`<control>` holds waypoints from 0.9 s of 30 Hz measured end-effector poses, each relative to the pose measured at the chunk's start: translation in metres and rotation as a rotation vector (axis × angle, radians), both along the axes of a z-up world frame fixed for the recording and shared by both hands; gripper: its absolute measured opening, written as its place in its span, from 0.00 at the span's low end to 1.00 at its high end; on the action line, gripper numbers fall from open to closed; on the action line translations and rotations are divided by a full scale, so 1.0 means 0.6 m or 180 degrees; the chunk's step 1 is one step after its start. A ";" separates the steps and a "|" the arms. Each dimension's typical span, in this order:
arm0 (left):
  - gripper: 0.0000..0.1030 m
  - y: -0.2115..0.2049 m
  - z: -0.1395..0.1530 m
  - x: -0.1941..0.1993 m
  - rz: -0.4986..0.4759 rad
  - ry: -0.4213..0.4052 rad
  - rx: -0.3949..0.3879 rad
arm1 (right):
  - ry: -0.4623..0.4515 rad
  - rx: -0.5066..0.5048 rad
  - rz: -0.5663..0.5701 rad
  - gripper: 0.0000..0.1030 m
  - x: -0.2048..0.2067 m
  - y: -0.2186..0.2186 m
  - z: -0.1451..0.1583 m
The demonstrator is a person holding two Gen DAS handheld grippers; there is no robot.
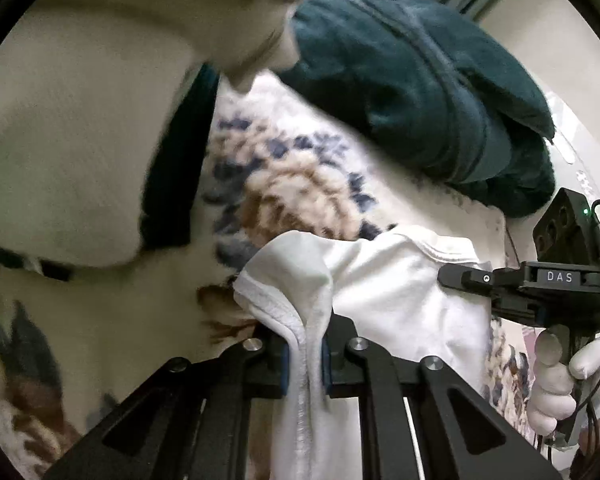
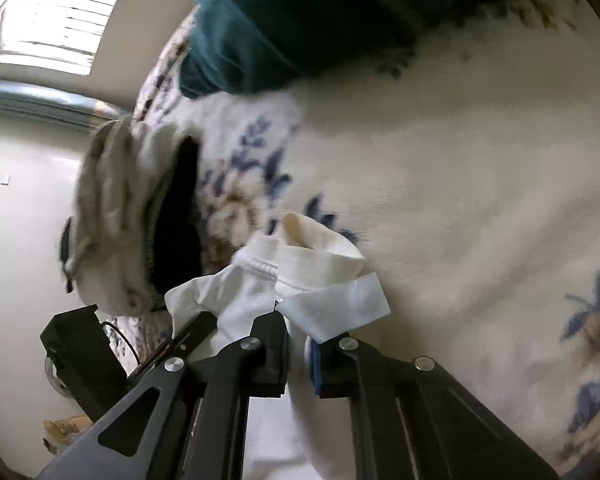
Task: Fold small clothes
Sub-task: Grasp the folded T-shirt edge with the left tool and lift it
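Note:
A small white garment (image 1: 380, 292) hangs bunched between both grippers above a floral fleece blanket (image 1: 292, 184). My left gripper (image 1: 305, 356) is shut on one hemmed edge of it. My right gripper (image 2: 298, 348) is shut on another part of the white garment (image 2: 320, 280), near a folded cuff. In the left wrist view the right gripper (image 1: 460, 278) shows at the right, pinching the cloth's far edge, held by a white-gloved hand (image 1: 556, 380). The left gripper's body (image 2: 84, 356) shows at the lower left of the right wrist view.
A dark teal fleece garment (image 1: 420, 80) lies bunched on the blanket behind. A cream garment with dark lining (image 1: 80, 160) lies at the left, also in the right wrist view (image 2: 120, 220). A window with blinds (image 2: 52, 12) and a pale wall are beyond.

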State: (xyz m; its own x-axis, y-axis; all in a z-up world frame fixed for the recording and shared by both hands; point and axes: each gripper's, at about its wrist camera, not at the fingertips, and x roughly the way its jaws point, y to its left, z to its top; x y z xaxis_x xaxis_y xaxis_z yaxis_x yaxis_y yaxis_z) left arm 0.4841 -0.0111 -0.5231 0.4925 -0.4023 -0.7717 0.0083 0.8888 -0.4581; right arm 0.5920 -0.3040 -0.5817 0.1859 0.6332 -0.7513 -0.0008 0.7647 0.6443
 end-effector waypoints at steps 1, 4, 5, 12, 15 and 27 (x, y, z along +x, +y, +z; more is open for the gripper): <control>0.08 0.000 0.006 -0.001 0.0001 -0.0029 0.0006 | -0.0040 0.0002 -0.0002 0.08 -0.006 -0.001 0.011; 0.08 0.001 0.038 -0.013 -0.0017 -0.0152 0.0013 | -0.0219 -0.0002 0.0022 0.07 -0.026 0.003 0.049; 0.08 0.005 0.048 -0.019 -0.0027 -0.0187 -0.0004 | -0.0291 -0.0002 0.0038 0.07 -0.034 0.006 0.063; 0.08 0.020 0.121 -0.085 -0.0070 -0.0498 0.0025 | -0.0761 -0.0008 0.0142 0.07 -0.117 0.020 0.158; 0.08 0.032 0.146 -0.139 -0.0058 -0.0593 0.0027 | -0.0948 -0.0019 0.0227 0.07 -0.180 0.029 0.192; 0.28 0.119 0.066 -0.422 -0.0070 0.0600 -0.0030 | -0.0352 -0.0481 0.0850 0.41 -0.505 0.031 0.118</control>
